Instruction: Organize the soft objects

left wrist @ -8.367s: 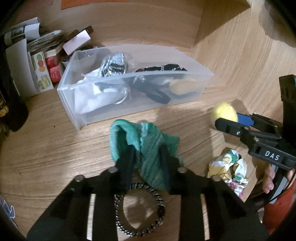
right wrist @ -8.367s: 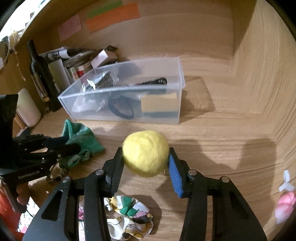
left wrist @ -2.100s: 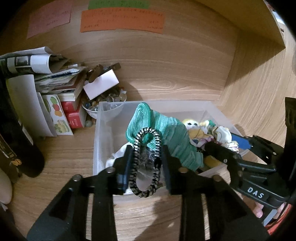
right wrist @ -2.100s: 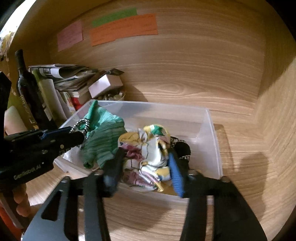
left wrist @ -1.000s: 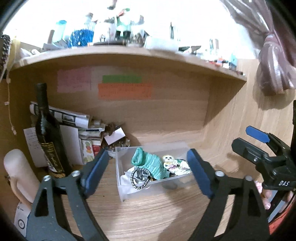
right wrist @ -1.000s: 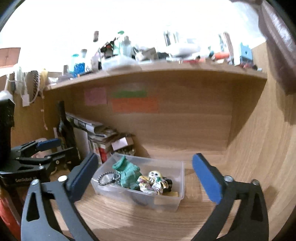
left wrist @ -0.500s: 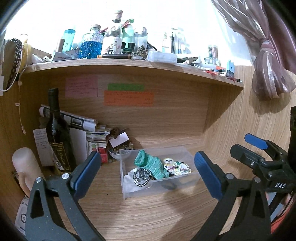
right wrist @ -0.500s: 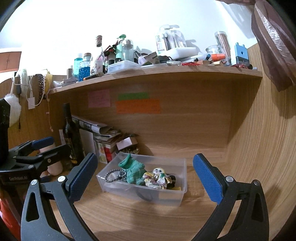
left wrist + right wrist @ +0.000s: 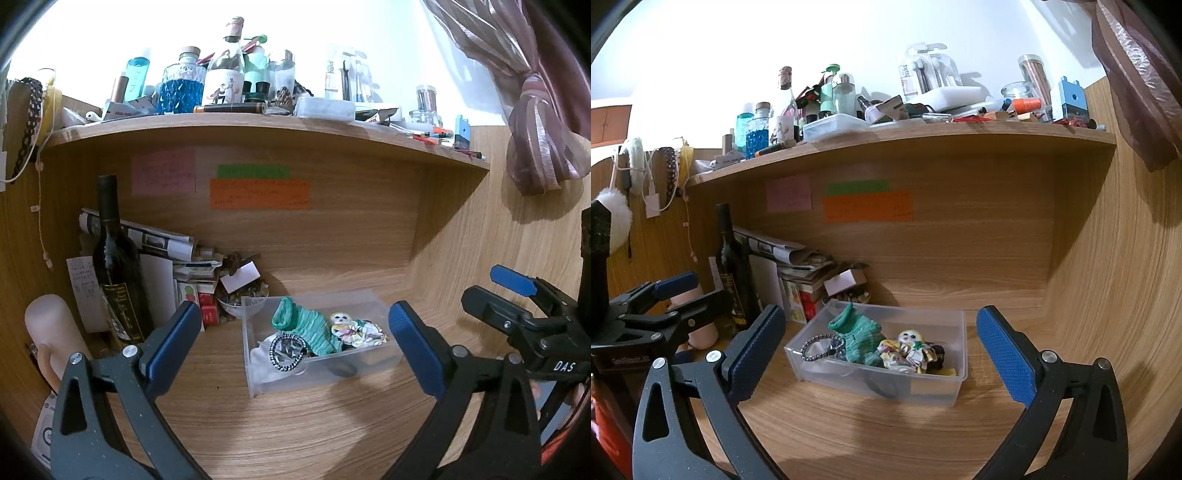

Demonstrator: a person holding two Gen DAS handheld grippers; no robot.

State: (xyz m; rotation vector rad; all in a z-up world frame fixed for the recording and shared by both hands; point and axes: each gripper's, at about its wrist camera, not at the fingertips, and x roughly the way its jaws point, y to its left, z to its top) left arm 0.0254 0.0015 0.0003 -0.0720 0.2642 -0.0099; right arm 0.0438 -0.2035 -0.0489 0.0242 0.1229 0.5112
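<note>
Soft things, a green sock (image 9: 308,328), a beaded hair tie (image 9: 289,351) and a patterned cloth (image 9: 360,328), piled in a clear plastic box (image 9: 321,376) on the wooden desk (image 9: 295,432), under the shelf (image 9: 258,127). Long side of the box running left to right, slightly angled; bare desk before it and to its right, bottle (image 9: 118,266) and papers (image 9: 162,240) crowding its left. Left gripper (image 9: 293,345) just spread wide, nothing between its fingers; right gripper (image 9: 881,356) likewise wide and empty, both well back from the box.
</note>
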